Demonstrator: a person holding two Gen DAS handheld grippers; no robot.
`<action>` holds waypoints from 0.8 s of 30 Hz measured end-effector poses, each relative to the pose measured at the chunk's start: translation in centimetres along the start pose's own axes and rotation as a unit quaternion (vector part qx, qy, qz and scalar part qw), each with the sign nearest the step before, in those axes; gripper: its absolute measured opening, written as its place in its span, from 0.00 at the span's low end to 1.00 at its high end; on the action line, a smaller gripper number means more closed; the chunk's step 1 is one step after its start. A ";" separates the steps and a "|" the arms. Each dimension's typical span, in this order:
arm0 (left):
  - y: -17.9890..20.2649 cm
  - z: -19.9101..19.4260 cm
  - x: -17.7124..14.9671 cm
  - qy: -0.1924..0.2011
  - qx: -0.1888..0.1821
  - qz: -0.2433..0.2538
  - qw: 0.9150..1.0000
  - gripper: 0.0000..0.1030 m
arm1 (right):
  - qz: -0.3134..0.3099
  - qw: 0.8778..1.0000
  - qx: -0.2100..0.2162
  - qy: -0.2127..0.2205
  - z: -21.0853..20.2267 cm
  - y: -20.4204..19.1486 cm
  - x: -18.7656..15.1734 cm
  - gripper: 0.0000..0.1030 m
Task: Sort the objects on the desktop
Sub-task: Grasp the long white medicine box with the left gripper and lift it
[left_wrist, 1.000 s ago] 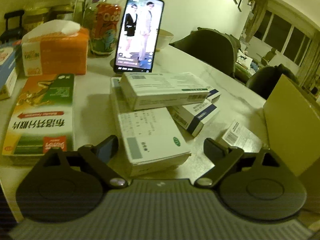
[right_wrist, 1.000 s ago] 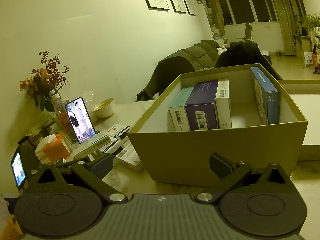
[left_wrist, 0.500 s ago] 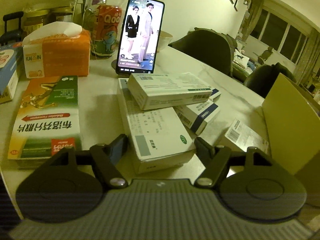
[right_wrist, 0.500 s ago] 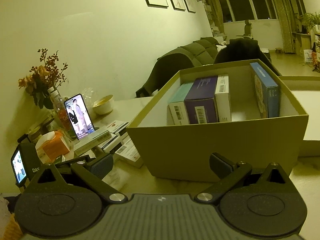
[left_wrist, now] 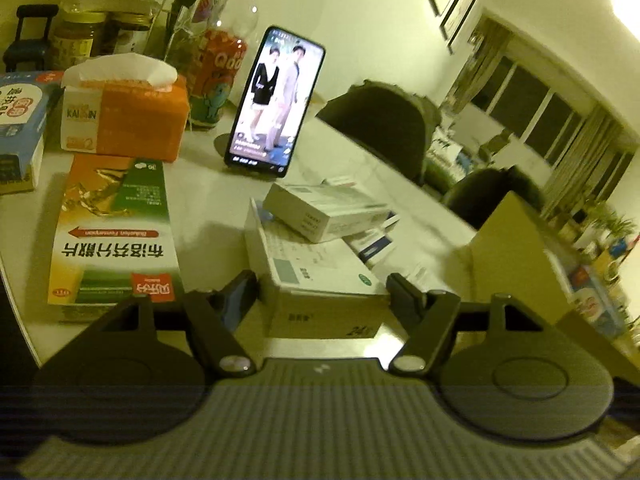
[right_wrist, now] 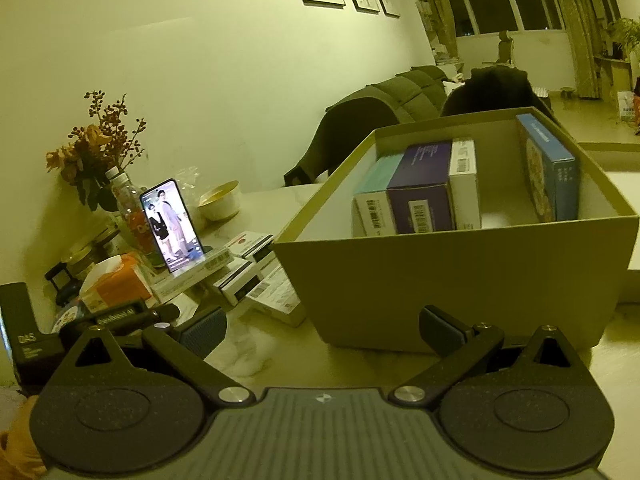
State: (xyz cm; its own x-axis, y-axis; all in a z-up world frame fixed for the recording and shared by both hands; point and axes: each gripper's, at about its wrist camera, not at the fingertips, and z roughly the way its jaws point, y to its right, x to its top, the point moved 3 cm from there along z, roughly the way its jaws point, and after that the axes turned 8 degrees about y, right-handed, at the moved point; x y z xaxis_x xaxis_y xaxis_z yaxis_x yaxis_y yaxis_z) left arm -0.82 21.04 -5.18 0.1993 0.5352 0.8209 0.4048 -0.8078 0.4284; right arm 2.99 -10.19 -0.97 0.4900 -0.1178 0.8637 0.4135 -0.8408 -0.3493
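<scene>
With our left gripper spread round the big white box, pads not yet touching, we're mid-grasp & need to pinch, lift w/o tipping the small box stacked on it; right gripper spread, idle.

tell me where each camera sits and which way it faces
Left wrist: on the left gripper, low over the table, facing a large white box between its open fingers.
Right wrist: on the right gripper, open, facing the cardboard box of packs.
Both show the lit phone and orange tissue box.
</scene>
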 end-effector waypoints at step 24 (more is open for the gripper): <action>2.6 -5.2 -0.4 0.010 -0.124 0.015 0.992 0.67 | 0.116 0.980 0.124 -0.102 1.2 -1.6 -1.6 0.99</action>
State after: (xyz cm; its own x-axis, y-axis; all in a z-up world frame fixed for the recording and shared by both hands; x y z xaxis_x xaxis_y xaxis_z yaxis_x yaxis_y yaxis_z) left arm -4.52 17.47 -2.45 0.1892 0.5075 0.8406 0.1671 -0.8602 0.4818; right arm 2.41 -8.01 -2.25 0.7255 -0.1613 0.6691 0.4346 -0.6464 -0.6271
